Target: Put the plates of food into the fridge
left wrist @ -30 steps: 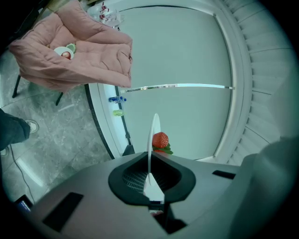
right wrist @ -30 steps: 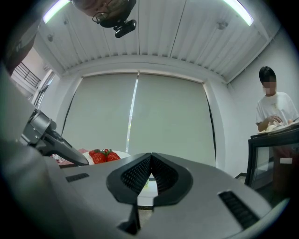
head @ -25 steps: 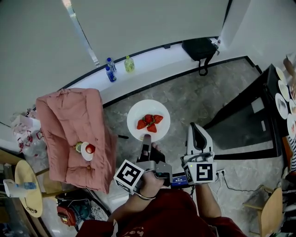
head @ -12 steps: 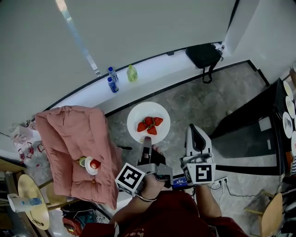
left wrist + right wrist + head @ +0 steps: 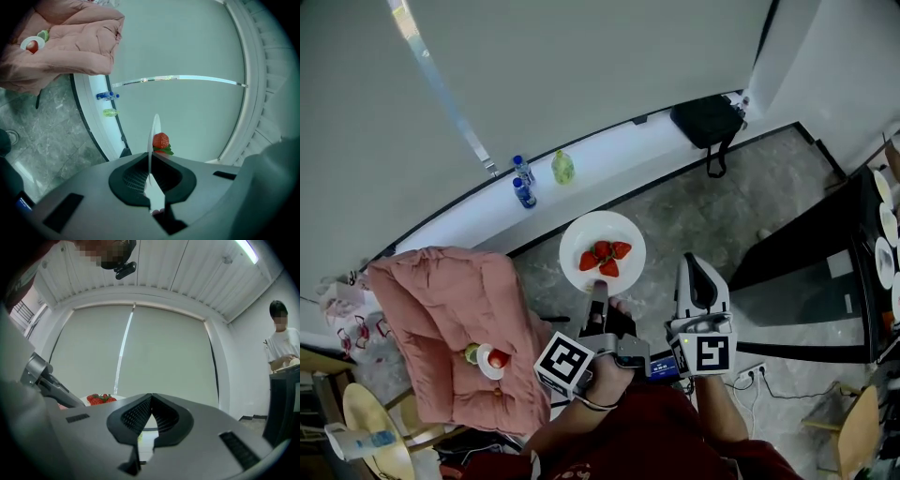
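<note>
A white plate (image 5: 602, 251) with several strawberries (image 5: 604, 255) is carried level above the floor. My left gripper (image 5: 598, 292) is shut on the plate's near rim. In the left gripper view the plate (image 5: 153, 129) shows edge-on between the jaws, with a strawberry (image 5: 161, 140) beyond it. To the plate's right my right gripper (image 5: 698, 281) is shut with nothing in it. In the right gripper view the right gripper (image 5: 151, 401) has its pads closed together, and the strawberries (image 5: 101, 399) show at the left.
A pink quilted cushion (image 5: 450, 319) with a small dish (image 5: 490, 360) on it lies at the left. Bottles (image 5: 522, 183) and a black bag (image 5: 708, 120) stand along the white ledge. A dark table (image 5: 806, 262) with plates (image 5: 886, 225) is at the right, where a person (image 5: 281, 341) stands.
Both grippers and the plate have travelled together across the room. In the head view the cushion, bottles and ledge have slid downward. The left gripper's hold on the plate is unchanged.
</note>
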